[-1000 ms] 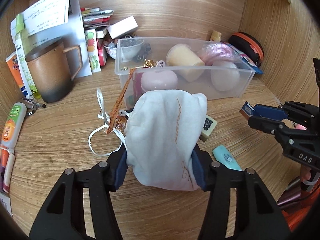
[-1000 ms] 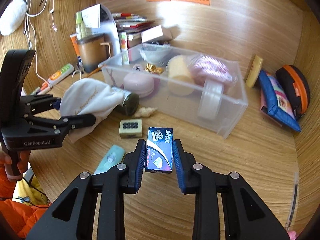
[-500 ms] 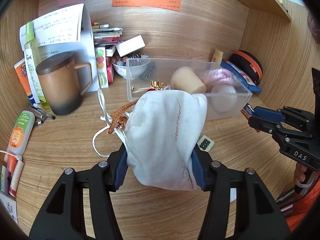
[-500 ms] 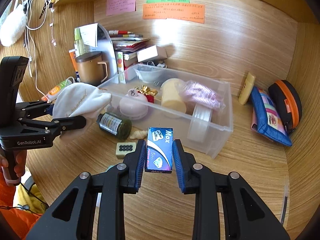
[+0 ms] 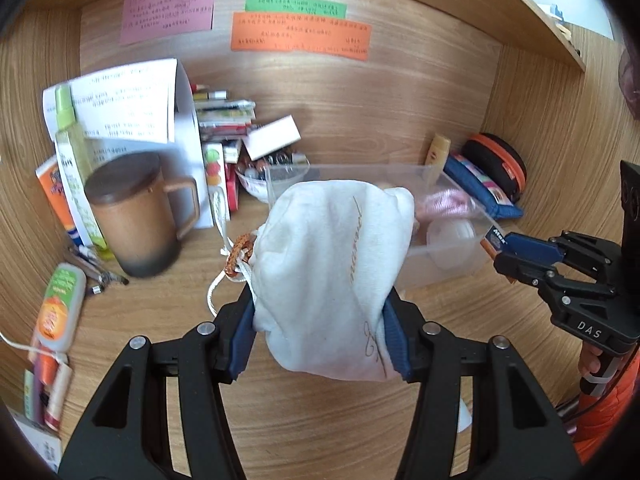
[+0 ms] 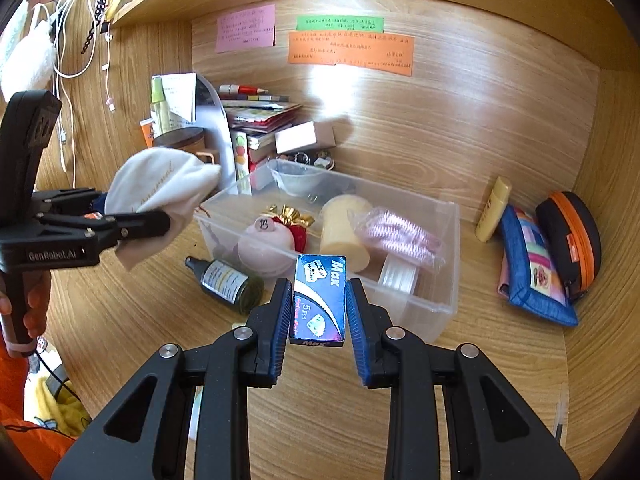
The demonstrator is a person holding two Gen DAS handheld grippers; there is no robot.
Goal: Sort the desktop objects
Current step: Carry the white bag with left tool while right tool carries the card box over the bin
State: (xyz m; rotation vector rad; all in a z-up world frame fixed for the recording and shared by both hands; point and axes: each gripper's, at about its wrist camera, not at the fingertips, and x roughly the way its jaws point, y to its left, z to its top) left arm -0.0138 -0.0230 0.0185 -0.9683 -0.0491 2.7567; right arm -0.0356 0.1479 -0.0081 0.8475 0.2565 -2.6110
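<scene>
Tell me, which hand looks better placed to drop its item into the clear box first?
Probably the right. The right gripper holds the small blue box straight in front of the clear bin, near its front wall. The left gripper holds the white pouch off the bin's left end.

In my left gripper (image 5: 322, 334) I hold a white drawstring pouch (image 5: 332, 276), soft and bulging, with gold script on it and a braided orange cord at its neck, lifted off the desk (image 5: 160, 312). My right gripper (image 6: 318, 312) clamps a small blue box (image 6: 319, 300) marked "Max", upright and face up. Beyond both sits the clear plastic bin (image 6: 442, 280), open-topped, with a dark glass bottle (image 6: 228, 282) lying on its side beside it.
</scene>
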